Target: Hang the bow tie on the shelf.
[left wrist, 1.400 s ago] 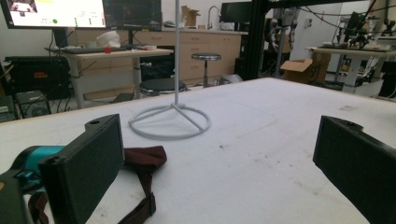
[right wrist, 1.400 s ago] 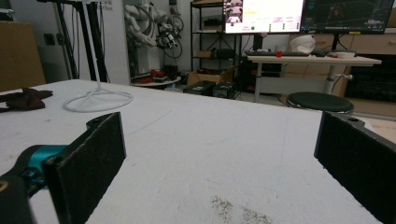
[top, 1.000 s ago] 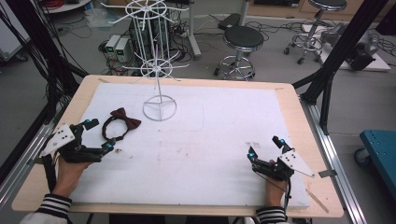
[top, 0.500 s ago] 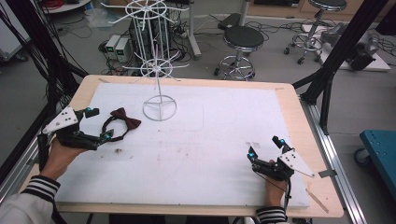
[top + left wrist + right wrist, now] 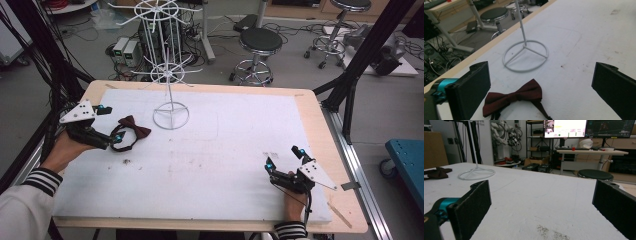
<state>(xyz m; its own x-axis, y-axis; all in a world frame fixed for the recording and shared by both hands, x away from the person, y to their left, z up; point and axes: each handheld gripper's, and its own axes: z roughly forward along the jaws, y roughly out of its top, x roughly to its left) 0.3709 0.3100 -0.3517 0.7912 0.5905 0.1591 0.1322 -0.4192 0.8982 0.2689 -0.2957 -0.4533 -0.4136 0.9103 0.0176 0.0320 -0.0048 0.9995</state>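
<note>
A dark maroon fabric bow tie (image 5: pixel 131 131) lies flat on the white table mat (image 5: pixel 225 150), at nine o'clock from the white wire stand's ring base (image 5: pixel 171 115). The left gripper (image 5: pixel 108 125) hovers at the tie, jaws wide apart around it. The right gripper (image 5: pixel 282 163), at five o'clock on the mat, is also spread wide and empty.

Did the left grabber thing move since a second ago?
Yes. In the high view the left gripper has moved away from the table's near edge, toward the white wire stand. Its open jaws now sit around the dark red bow tie.
</note>
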